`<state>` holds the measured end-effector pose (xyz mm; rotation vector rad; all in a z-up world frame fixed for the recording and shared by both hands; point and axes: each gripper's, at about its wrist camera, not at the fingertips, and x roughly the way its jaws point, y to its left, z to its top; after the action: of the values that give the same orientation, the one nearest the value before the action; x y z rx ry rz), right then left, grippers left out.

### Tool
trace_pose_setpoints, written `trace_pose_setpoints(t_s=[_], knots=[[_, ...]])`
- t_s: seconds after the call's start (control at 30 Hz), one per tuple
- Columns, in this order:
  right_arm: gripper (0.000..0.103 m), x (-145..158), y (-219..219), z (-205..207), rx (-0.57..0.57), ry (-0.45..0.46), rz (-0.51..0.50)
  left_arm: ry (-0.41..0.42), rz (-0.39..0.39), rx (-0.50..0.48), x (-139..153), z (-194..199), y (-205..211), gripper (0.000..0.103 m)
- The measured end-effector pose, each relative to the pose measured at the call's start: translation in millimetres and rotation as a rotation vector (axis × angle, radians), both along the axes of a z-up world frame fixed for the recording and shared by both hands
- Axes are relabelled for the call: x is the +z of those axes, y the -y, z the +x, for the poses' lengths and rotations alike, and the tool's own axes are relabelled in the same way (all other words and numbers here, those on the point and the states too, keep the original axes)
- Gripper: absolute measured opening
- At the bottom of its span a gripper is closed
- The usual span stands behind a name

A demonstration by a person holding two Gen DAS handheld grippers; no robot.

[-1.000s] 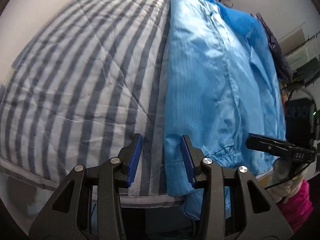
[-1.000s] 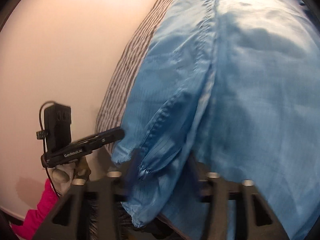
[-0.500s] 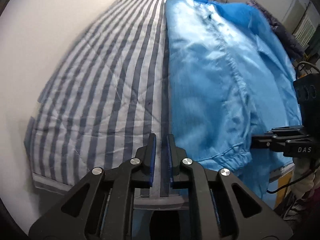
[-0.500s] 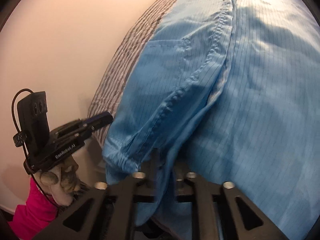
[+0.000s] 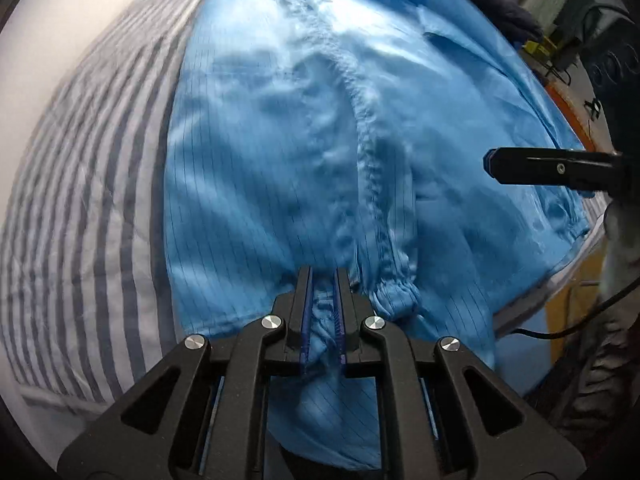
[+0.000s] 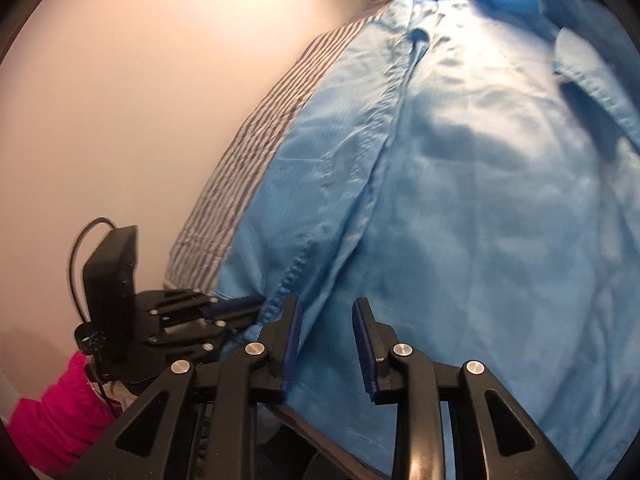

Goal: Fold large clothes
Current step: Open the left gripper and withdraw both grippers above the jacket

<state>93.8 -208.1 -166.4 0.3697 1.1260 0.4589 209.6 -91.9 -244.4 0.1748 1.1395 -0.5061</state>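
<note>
A large blue garment (image 5: pixel 280 152) lies spread on a bed covered with a striped sheet (image 5: pixel 88 184). It takes the right part of the bed, and the bare stripes show on its left side. A long stitched seam (image 5: pixel 366 148) runs down its middle toward the near edge, and a gathered cuff (image 5: pixel 394 294) lies close to that edge.

The left gripper (image 5: pixel 322 284) is at the near hem of the garment. Its fingers (image 5: pixel 301 300) are almost together, and a bunched fold of the blue cloth is pinched between them. The cloth below the grip hangs down over the bed's edge.

The right gripper (image 6: pixel 325 312) is above the garment near the same edge. Its fingers (image 6: pixel 290 340) stand apart and are opening; the blue cloth lies under the gap, but the pads do not press on it. In the right wrist view the left gripper (image 6: pixel 236 306) is seen at the left, its tips at the garment's hem, and a pink sleeve (image 6: pixel 60 408) shows below it. In the left wrist view the right gripper's fingers (image 5: pixel 548 168) reach in from the right, over the garment.
</note>
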Motion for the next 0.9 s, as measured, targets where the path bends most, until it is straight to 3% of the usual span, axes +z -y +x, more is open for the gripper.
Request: trace_pose_setpoints(t_s=[0.13,0.23,0.27,0.37,0.43,0.7,0.73,0.8,0.9], knots=[[0.037,6,22,-16,-0.049,0.073,-0.070,0.013,0.019,-0.006,4,-2,1,0.008],[0.037,5,48,-28,-0.117,0.106,-0.096,0.079,0.021,0.020,24,-11,-4,0.009],[0.037,7,58,-33,-0.154,0.118,-0.103,0.103,0.008,0.029,31,-10,-4,0.015],[0.052,20,95,-46,-0.250,0.146,-0.116,0.172,-0.081,0.065,59,-13,-7,0.032],[0.056,28,117,-52,-0.301,0.157,-0.141,0.201,-0.127,0.082,75,-10,-4,0.034],[0.056,44,198,-75,-0.440,0.112,-0.208,0.177,-0.279,0.070,106,17,38,0.035],[0.056,44,205,-77,-0.450,0.106,-0.216,0.174,-0.285,0.066,107,16,41,0.036],[0.056,45,223,-83,-0.479,0.097,-0.230,0.159,-0.298,0.045,110,18,55,0.051],[0.056,44,246,-88,-0.527,0.085,-0.247,0.147,-0.311,0.012,108,19,75,0.052]])
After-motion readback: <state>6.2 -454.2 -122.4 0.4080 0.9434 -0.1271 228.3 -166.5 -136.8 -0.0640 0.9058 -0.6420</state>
